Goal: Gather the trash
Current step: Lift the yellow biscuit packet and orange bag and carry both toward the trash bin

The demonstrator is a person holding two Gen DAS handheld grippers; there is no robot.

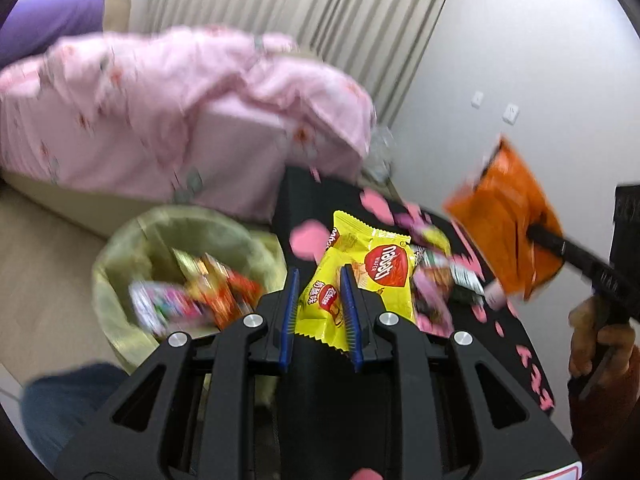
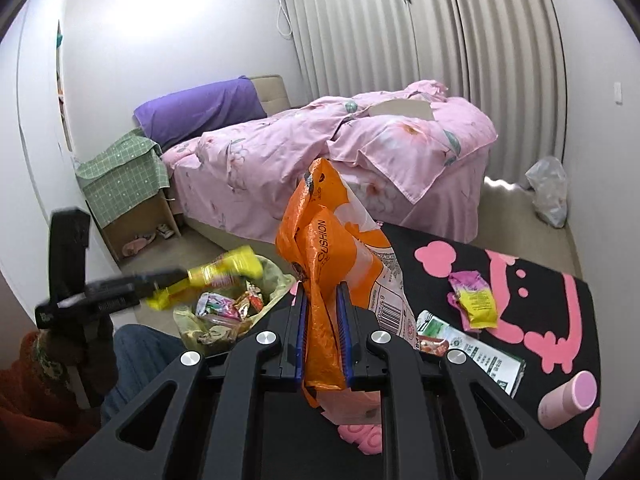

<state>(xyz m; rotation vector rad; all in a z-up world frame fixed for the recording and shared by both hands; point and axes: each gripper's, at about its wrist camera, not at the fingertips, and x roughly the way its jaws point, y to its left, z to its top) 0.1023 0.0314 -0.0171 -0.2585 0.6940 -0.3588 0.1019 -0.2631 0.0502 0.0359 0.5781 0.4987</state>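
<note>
- Blue-padded jaws of the left hand-held gripper (image 1: 319, 312) are clamped on a yellow wafer packet (image 1: 352, 280), which hangs between the pads above the near edge of the worktop (image 1: 516, 344).
- Seen from the right wrist camera, that same packet juts from the left tool's tip over the bin's rim.
- Right hand-held gripper (image 2: 322, 336), jaws drawn together, pinches an orange plastic bag (image 2: 332, 248); the bag stands up crumpled from the pads and also droops below them.
- From the left wrist view the orange bag is held up at the right side, above the worktop's far right part.
- Trash bin (image 2: 276, 276), lined with a pale green bag, sits on the floor just beside the worktop's left edge and already holds several colourful wrappers.
- Black worktop cloth with pink shapes carries loose litter: a purple-and-yellow wrapper (image 2: 474, 300), a green-and-white packet (image 2: 480, 350), and a pink cylindrical container (image 2: 568, 400) lying on its side near the right edge.
- Behind them stands a bed (image 2: 320, 152) with a rumpled pink floral cover and a purple pillow (image 2: 200, 112).
- A clear plastic bag (image 2: 550, 192) lies on the floor by the curtains.
</note>
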